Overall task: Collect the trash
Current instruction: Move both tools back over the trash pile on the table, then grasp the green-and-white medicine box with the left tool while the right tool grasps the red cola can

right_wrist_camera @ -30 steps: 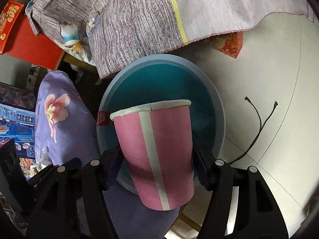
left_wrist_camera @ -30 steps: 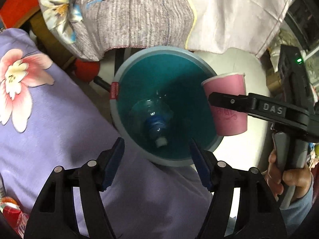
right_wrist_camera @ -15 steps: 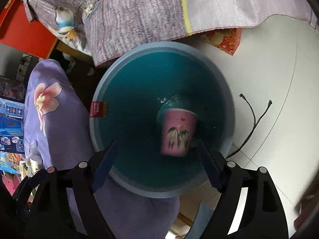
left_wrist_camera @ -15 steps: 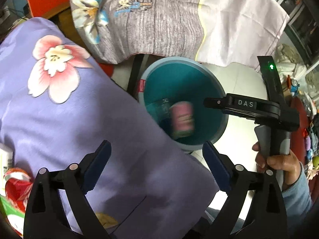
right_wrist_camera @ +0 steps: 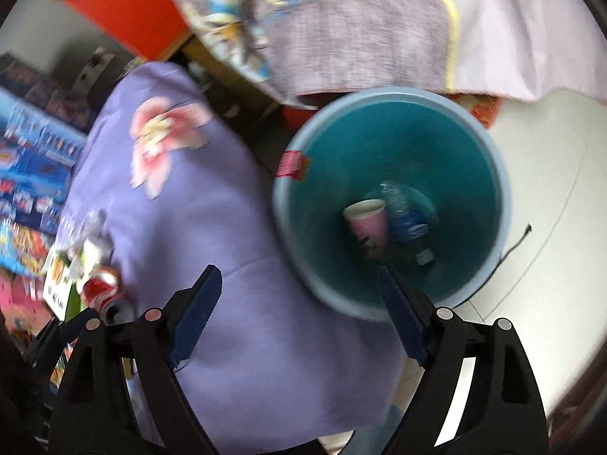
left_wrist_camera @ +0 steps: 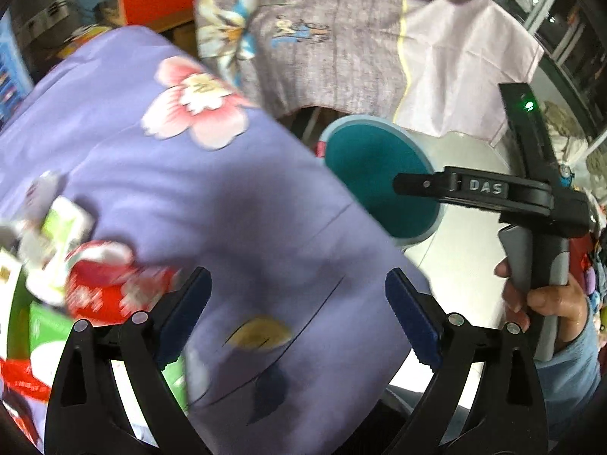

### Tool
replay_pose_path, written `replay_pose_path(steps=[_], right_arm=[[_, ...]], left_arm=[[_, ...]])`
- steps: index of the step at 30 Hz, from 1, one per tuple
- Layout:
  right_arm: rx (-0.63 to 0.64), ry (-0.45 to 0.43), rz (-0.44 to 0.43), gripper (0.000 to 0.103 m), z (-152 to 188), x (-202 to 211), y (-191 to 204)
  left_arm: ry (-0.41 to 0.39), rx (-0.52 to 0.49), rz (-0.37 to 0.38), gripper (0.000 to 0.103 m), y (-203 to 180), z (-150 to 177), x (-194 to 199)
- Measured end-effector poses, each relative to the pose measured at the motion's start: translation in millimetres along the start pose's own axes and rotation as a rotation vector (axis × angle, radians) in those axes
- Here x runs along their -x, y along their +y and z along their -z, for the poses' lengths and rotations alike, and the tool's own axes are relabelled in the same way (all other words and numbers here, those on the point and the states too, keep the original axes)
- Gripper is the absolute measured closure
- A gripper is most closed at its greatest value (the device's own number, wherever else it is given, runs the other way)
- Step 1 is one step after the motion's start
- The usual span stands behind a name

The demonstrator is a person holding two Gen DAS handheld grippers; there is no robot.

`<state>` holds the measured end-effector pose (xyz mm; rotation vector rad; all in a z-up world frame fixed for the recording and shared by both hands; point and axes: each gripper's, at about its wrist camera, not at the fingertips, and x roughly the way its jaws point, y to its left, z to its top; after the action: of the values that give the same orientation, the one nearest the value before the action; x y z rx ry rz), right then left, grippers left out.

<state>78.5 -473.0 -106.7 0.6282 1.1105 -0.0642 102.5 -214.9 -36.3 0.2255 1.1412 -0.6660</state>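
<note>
A blue bin point(right_wrist_camera: 500, 189) stands on the floor with a pink paper cup point(right_wrist_camera: 370, 218) and a clear plastic bottle point(right_wrist_camera: 411, 223) lying at its bottom. My right gripper point(right_wrist_camera: 297, 271) hangs over the bin's near rim, its jaws opening with nothing between them. In the left wrist view the bin point(left_wrist_camera: 364, 119) sits at centre right. My left gripper point(left_wrist_camera: 296, 280) is open and empty above a purple flowered cloth point(left_wrist_camera: 227, 208). At the left of that cloth lie a red crumpled wrapper point(left_wrist_camera: 102, 280) and a white and green carton point(left_wrist_camera: 57, 227), both blurred.
A grey patterned cloth point(left_wrist_camera: 322, 38) hangs behind the bin. A hand point(left_wrist_camera: 546, 299) holds the right gripper's handle at the right. A black cable point(right_wrist_camera: 516, 242) lies on the white floor point(right_wrist_camera: 550, 151). Colourful boxes point(right_wrist_camera: 30, 174) are stacked at far left.
The right gripper opened and let the pink cup fall into the bin. Both grippers have lifted and swung left, away from the bin and over the purple cloth; the left one opened wider.
</note>
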Motion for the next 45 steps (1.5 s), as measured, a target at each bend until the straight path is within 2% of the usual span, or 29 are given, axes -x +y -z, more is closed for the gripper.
replay_pose_path(steps=[5,13,20,25,32,34,38,45], right_arm=[[0.104,0.019,-0.022,0.023,11.8,-0.2,49.8],[0.283,0.043,-0.034,0.023,27.6,-4.0,129.0],[0.477,0.076,-0.058,0.023,41.7,-22.6,209.9],[0.594,0.113,-0.025,0.025,49.5,-48.5,251.7],[0.682,0.192,-0.016,0.037,60.9,-75.7,280.1],[0.691,0.205,-0.003,0.038,65.3,-81.4,283.4],[0.655,0.228,0.002,0.050,71.7,-84.4,281.8],[0.593,0.304,-0.057,0.054,94.0,-86.9,279.6]], left_arm=[[-0.025,0.074,-0.029,0.010,35.5,27.7,22.4],[-0.071,0.260,-0.062,0.010,108.6,82.6,53.0],[-0.055,0.351,-0.076,0.010,145.5,112.8,51.4],[-0.024,0.373,-0.058,0.010,154.9,129.0,40.9],[-0.007,0.405,-0.043,0.010,170.5,142.6,29.8],[-0.013,0.410,-0.064,0.010,173.9,145.2,33.1],[-0.021,0.439,-0.080,0.010,187.5,156.0,39.4],[-0.056,0.517,-0.110,0.010,215.6,181.9,58.8]])
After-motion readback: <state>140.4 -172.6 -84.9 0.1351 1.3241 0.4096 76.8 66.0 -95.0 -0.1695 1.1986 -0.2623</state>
